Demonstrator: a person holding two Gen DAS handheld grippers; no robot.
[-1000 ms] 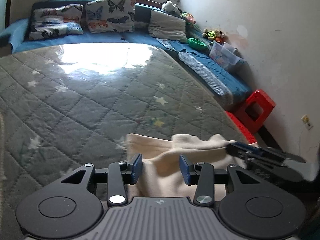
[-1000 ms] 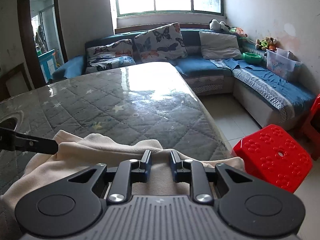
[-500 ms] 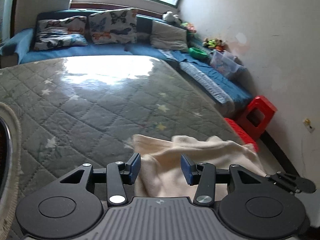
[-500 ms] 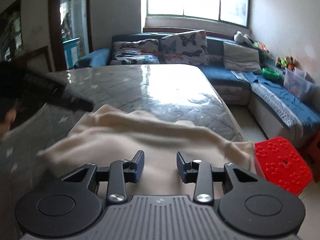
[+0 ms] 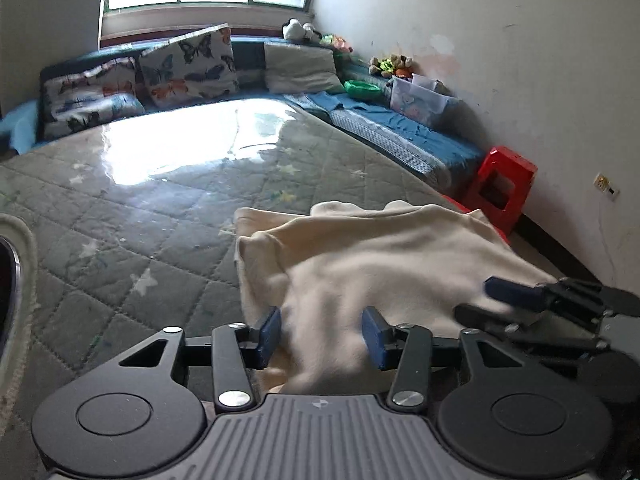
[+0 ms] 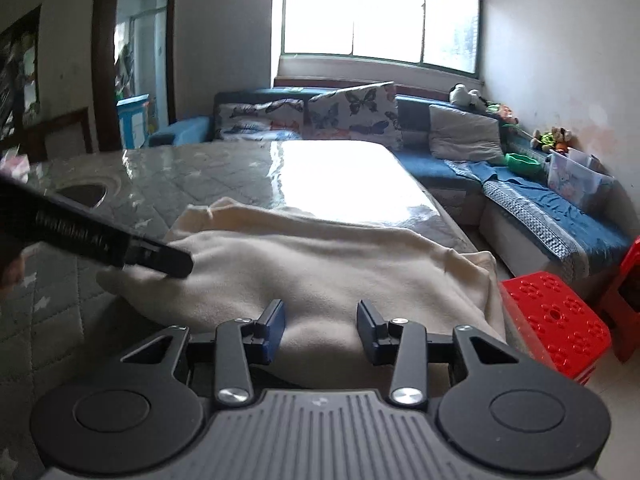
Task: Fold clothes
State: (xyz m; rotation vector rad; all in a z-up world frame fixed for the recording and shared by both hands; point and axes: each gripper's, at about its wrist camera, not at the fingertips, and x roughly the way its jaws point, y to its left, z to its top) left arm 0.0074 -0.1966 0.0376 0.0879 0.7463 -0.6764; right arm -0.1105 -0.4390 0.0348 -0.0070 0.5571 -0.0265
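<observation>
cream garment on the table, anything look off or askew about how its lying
Yes. The cream garment lies rumpled at the right edge of the quilted table, one side drooping over the edge toward the red stool. Its far end is bunched into uneven layers. Both the left gripper and right gripper stand open above it, gripping nothing.

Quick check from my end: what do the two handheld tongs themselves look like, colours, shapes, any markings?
Both match. The left tongs and right tongs have black linkage arms with silver screw heads, blue pads on the fingers, two round black discs at the base and a ribbed grey body carrying a small round logo. No cables or sleeves show.
</observation>
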